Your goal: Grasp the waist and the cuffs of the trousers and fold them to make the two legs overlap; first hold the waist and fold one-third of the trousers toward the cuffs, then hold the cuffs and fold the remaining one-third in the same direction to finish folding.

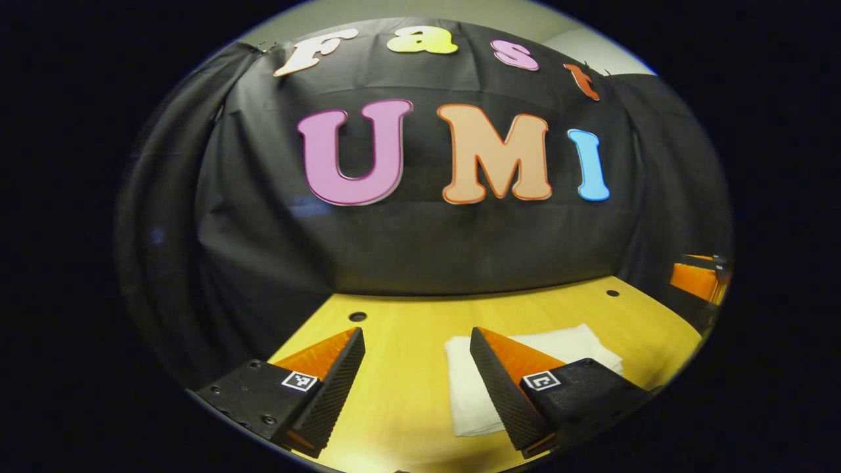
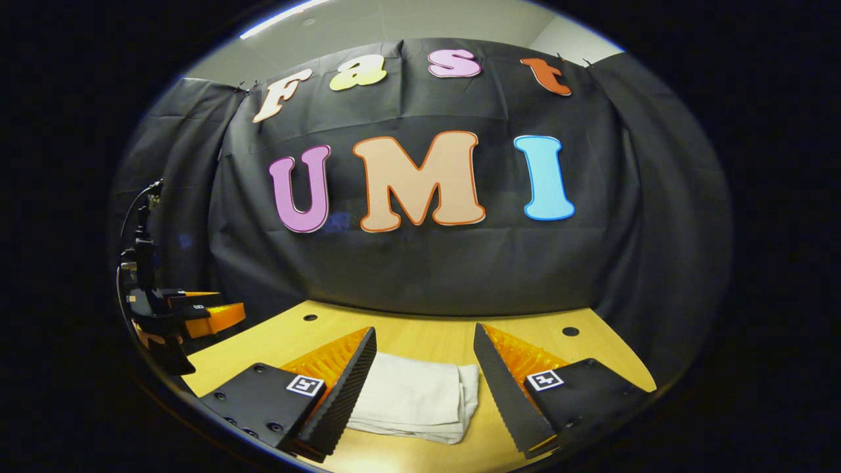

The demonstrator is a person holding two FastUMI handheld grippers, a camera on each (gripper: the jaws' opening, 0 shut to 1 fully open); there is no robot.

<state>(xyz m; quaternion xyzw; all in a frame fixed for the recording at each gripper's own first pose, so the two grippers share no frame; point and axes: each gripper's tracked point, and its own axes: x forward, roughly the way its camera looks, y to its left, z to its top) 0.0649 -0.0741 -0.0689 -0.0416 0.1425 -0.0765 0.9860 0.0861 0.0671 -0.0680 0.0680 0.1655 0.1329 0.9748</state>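
The white trousers (image 1: pixel 473 387) lie folded into a compact stack on the yellow table (image 1: pixel 401 328). In the left gripper view they sit low and to the right, partly behind my left gripper's right finger. My left gripper (image 1: pixel 415 340) is open above the table, holding nothing. In the right gripper view the folded trousers (image 2: pixel 410 397) lie between and just beyond the fingers of my right gripper (image 2: pixel 424 339), which is open and lifted off them. The left gripper (image 2: pixel 190 309) also appears at the far left of that view, the right gripper (image 1: pixel 700 279) at the far right of the left one.
The black cloth wall (image 2: pixel 420 263) hangs right behind the table's far edge. Small round holes (image 2: pixel 570 331) dot the tabletop near the back corners. A cable (image 2: pixel 135 210) rises above the left gripper at the left.
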